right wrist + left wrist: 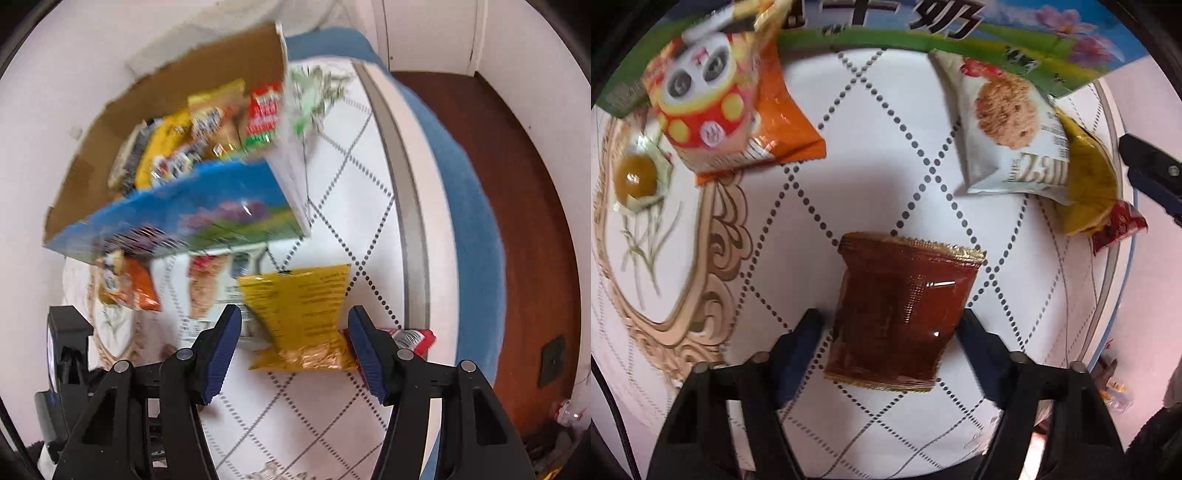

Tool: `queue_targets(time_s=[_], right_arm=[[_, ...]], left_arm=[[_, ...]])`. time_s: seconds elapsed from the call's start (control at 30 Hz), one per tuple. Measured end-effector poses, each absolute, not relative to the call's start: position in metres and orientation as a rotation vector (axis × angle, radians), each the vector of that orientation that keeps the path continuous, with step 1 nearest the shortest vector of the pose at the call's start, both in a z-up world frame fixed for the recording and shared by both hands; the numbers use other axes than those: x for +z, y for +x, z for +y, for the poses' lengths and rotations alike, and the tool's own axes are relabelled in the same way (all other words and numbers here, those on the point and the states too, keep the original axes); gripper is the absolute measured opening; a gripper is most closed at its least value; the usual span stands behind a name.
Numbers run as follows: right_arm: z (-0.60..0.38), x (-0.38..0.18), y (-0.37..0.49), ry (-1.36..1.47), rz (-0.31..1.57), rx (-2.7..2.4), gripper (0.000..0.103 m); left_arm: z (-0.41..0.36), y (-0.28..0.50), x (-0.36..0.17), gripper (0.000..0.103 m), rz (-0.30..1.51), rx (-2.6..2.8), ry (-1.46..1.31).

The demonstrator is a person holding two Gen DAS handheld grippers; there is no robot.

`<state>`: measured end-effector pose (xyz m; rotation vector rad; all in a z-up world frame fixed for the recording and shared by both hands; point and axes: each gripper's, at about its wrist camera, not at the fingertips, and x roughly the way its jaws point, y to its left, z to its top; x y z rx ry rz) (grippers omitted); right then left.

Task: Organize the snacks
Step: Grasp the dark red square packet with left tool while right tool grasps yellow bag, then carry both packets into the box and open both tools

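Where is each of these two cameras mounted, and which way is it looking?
Left wrist: sits on the left gripper, looks down at the table; its own fingers flank a brown packet.
Right wrist: sits on the right gripper, looks down and towards the snack box; its fingers flank a yellow packet.
Shared: yellow packet, orange packet, cookie packet.
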<state>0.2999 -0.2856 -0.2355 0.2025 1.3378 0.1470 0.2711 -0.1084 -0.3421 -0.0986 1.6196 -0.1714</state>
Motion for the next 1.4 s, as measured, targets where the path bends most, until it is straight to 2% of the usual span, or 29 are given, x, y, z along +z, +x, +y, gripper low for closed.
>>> queue_targets(time_s=[0.03, 0.07, 0.1, 0.17, 0.27, 0.5, 0.63, 0.87, 0.9, 0.97, 1.1, 1.4], right_arm=[[-0.284, -0.245, 0.304, 0.194, 1.353, 0.161, 0.063], [-0.282, -0.253, 0.306, 0.188, 1.367, 0.164, 0.063], [-0.281, -0.261, 0.308, 0.192, 1.378, 0.171, 0.063], [-0.277, -0.267, 0.308, 0.182, 1.387, 0.179, 0.052], [-0.27, -0.263, 0.299, 0.153, 1.391, 0.199, 0.05], [-0.244, -0.269, 0.254, 0.133, 1.49, 0.292, 0.05], [-0.249, -0.274, 0.246, 0.178, 1.502, 0.268, 0.057], [-0.245, -0.285, 0.238, 0.199, 1.514, 0.258, 0.059], [-0.245, -0.285, 0.238, 0.199, 1.506, 0.253, 0.059], [-0.243, -0.284, 0.236, 0.184, 1.495, 0.24, 0.05], [-0.245, -0.268, 0.229, 0.22, 1.453, 0.248, 0.048], [-0.228, -0.187, 0.246, 0.346, 1.303, 0.37, 0.047]], left_arm=[[-0.109, 0.272, -0.341, 0.056, 1.609, -0.171, -0.093], [-0.11, 0.273, -0.337, 0.054, 1.594, -0.166, -0.078], [-0.108, 0.274, -0.332, 0.054, 1.584, -0.161, -0.076], [-0.101, 0.278, -0.325, 0.054, 1.565, -0.13, -0.085], [-0.083, 0.281, -0.321, 0.054, 1.548, -0.072, -0.123], [-0.065, 0.27, -0.34, 0.055, 1.591, -0.062, -0.221], [-0.07, 0.269, -0.346, 0.057, 1.605, -0.086, -0.205], [-0.062, 0.267, -0.346, 0.056, 1.583, -0.095, -0.199], [-0.061, 0.263, -0.341, 0.054, 1.573, -0.096, -0.19], [-0.063, 0.26, -0.334, 0.054, 1.556, -0.1, -0.174], [-0.066, 0.254, -0.308, 0.054, 1.504, -0.135, -0.168], [-0.056, 0.272, -0.182, 0.054, 1.317, -0.257, -0.239]])
